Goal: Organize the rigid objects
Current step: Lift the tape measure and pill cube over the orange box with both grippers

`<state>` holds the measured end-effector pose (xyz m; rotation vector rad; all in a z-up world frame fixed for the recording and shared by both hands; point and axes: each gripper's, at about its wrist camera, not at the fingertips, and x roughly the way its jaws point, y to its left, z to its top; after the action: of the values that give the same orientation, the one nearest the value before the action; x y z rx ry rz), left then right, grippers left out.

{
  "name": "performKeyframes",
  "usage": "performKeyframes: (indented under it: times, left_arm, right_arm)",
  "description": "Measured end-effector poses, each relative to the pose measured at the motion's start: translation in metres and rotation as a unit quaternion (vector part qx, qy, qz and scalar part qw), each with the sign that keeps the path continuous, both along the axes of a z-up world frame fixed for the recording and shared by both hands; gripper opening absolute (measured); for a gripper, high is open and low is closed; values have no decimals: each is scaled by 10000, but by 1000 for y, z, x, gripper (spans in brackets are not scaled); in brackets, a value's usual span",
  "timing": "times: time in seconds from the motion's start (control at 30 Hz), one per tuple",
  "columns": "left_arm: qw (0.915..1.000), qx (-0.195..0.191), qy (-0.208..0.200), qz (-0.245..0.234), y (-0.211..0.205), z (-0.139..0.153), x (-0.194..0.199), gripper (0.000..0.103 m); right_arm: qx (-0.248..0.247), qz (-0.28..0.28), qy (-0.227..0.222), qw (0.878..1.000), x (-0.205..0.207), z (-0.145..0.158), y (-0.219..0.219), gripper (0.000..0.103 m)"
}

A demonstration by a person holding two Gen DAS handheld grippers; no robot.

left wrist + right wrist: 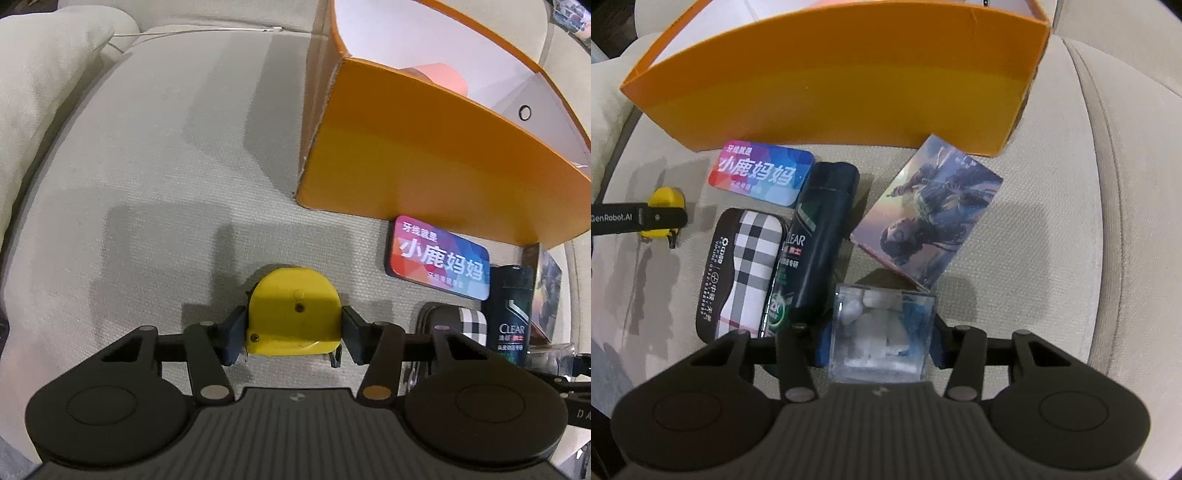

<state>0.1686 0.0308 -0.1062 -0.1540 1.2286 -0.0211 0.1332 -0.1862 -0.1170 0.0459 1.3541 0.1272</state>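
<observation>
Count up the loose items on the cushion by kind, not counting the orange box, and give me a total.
Flat tins or cases: 2, colourful tin and plaid case
Bottles: 1, dark Clear bottle
Tape measures: 1, yellow
Illustrated boxes: 1
Clear plastic cubes: 1
Total: 6

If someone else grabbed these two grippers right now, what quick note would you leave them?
Left gripper: jaws around the yellow tape measure on the cushion, pads at its sides.
Right gripper: shut on the clear plastic box.
Orange box: stands behind the items, something pink already inside.
Left to do: colourful tin, plaid case, Clear bottle, picture card box lie on the cushion in front of it.
</observation>
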Motion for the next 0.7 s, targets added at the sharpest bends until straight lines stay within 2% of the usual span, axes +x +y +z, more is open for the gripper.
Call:
performKeyframes:
  times: [0.33,0.7]
  left_arm:
    - [9998,182,76,-47,-8,3,-9,61]
    - [9989,423,76,-196,-21,4,-12,61]
  right_arm:
    - [-78,-39,-61,9999,-1,-2,-4,49]
    - [-241,-29,186,9995,-3,-27,4,49]
